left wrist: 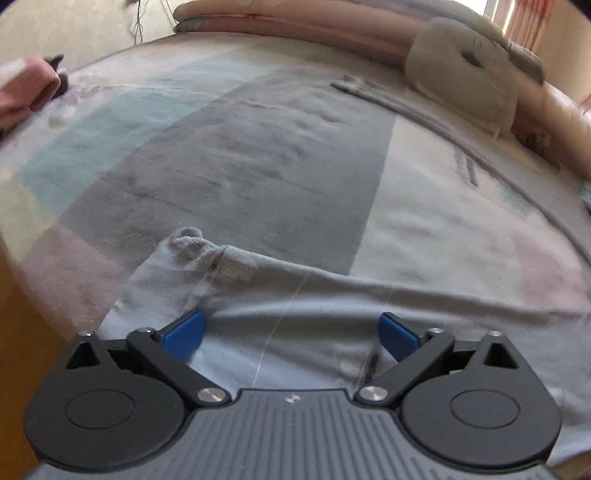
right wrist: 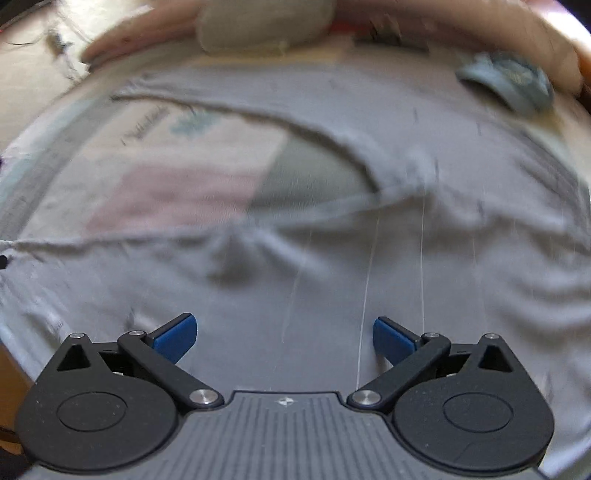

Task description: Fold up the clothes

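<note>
A bed [left wrist: 280, 155] is covered by a quilt [left wrist: 443, 229] patterned in grey, pale blue, pink and cream blocks. Along its far edge a padded pink headboard [left wrist: 303, 26] is seen, with a grey plush toy [left wrist: 465, 74] laid against it. Daylight is admitted through a pink curtain [left wrist: 524, 22] at the upper right.

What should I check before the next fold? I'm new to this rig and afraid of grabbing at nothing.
1. Left gripper open and empty: ok.
2. Right gripper open and empty: ok.
3. Light blue garment under both grippers: ok.
4. Garment lying flat: not ok, wrinkled, with a fold ridge across it.
5. Ribbed cuff within view of the left gripper: ok.
6. Pads touching the cloth: cannot tell.
</note>
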Demonstrator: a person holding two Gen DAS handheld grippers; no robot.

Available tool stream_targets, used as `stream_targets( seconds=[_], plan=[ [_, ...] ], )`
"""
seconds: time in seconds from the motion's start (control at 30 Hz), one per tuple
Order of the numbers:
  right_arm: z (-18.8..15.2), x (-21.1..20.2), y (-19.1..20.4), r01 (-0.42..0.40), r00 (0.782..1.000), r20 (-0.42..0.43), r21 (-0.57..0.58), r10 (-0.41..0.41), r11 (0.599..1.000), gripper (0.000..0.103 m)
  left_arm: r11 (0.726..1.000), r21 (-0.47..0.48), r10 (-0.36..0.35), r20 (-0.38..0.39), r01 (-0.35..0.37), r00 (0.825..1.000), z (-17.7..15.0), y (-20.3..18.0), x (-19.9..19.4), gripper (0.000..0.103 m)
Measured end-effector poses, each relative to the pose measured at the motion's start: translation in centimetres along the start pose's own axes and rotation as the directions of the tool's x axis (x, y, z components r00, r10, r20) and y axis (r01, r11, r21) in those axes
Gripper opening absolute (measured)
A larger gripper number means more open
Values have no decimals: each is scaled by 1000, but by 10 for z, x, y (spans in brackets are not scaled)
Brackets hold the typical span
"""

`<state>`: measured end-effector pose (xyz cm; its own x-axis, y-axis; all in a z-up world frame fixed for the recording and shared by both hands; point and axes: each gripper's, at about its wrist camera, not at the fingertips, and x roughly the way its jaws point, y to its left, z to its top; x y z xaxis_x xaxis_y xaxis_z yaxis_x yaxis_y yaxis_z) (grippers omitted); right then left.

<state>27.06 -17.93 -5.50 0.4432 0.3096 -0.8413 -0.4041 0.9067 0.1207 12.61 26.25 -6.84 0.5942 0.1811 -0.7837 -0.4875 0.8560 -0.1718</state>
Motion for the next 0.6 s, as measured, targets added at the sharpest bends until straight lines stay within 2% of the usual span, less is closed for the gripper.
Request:
stream_targets(
  seconds=[0.1, 0.17, 0.3, 0.43, 0.53, 0.6],
  plan=[
    [-6, -8, 4, 19, 1000, 24, -12, -18, 1000, 103, 999, 51, -5, 16, 4, 1000, 8, -13, -8, 101],
    [-9, -13, 4, 33, 998, 45, -14, -33, 999, 103, 994, 104, -39, 34, 35, 999, 14, -28, -11, 101],
    [15, -14, -22, 81, 984, 156, 47, -88, 996, 103, 985, 126, -118, 24, 114, 993, 23, -54, -6, 101],
    [40, 9, -48, 71, 972, 219, 97, -91, 993, 103, 979, 141, -148, 8, 145, 989, 21, -74, -7, 101],
    [48, 30, -60, 27, 981, 186, 144, -54, 989, 103, 977, 157, -145, -4, 144, 989, 16, -82, -11, 101],
    [42, 32, -58, 36, 984, 165, 139, -59, 990, 103, 978, 159, -140, -3, 138, 990, 13, -81, -15, 101]
  ],
)
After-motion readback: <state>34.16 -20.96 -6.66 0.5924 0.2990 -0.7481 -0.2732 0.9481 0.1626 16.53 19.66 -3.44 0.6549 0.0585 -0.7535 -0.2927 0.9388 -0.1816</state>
